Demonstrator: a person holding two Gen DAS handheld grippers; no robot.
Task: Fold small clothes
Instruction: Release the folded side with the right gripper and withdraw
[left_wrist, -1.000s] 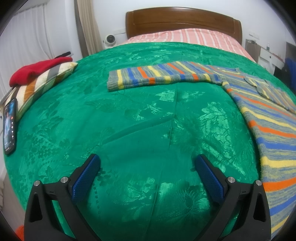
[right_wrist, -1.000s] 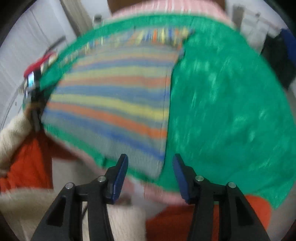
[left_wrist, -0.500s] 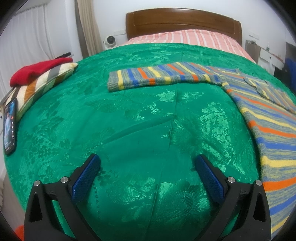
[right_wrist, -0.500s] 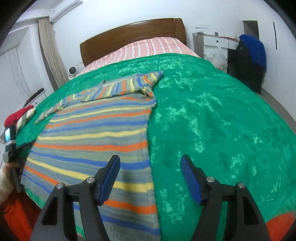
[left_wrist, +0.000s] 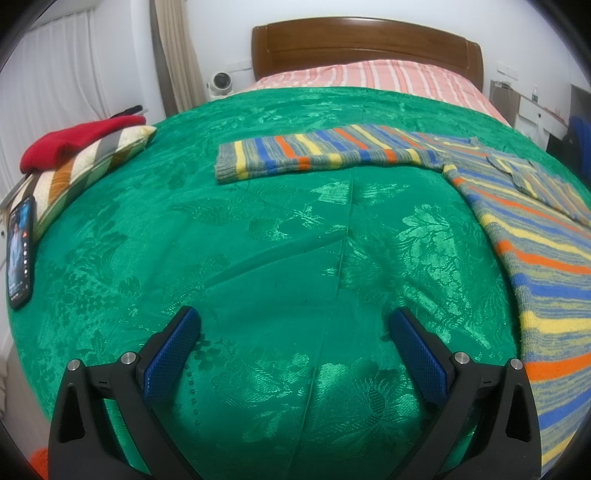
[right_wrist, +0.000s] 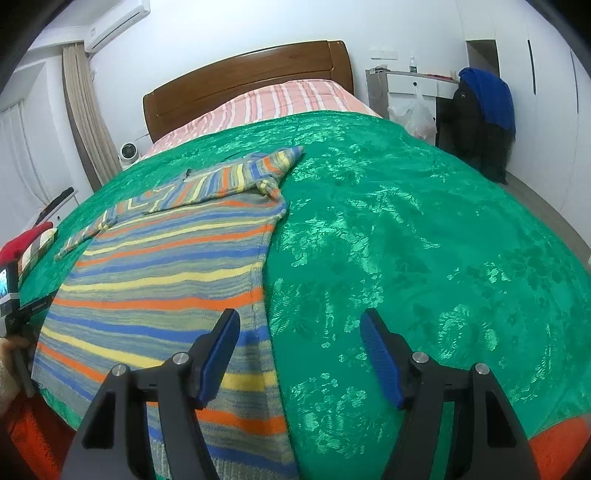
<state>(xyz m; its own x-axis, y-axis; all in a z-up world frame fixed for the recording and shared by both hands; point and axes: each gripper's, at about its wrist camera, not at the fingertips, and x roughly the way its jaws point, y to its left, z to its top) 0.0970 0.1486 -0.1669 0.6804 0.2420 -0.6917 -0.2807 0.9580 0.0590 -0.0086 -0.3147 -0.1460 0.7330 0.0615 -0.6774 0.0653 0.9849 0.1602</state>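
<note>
A striped knit sweater (right_wrist: 166, 280) in blue, orange, yellow and grey lies flat on the green bedspread (right_wrist: 406, 240). One sleeve is folded across its chest, the other stretches out to the left (left_wrist: 314, 157). In the left wrist view the sweater's body (left_wrist: 535, 251) lies at the right. My left gripper (left_wrist: 293, 332) is open and empty over bare bedspread, left of the sweater. My right gripper (right_wrist: 299, 332) is open and empty above the sweater's right side edge near the hem.
A striped pillow (left_wrist: 81, 166) with a red garment (left_wrist: 74, 142) on it and a phone (left_wrist: 20, 251) lie at the bed's left edge. A wooden headboard (left_wrist: 365, 44) stands at the back. A dark chair with a blue garment (right_wrist: 484, 107) stands right of the bed.
My right gripper has swung up from the bed's near edge to a level view over the sweater and opened wider. The left gripper has not moved.
</note>
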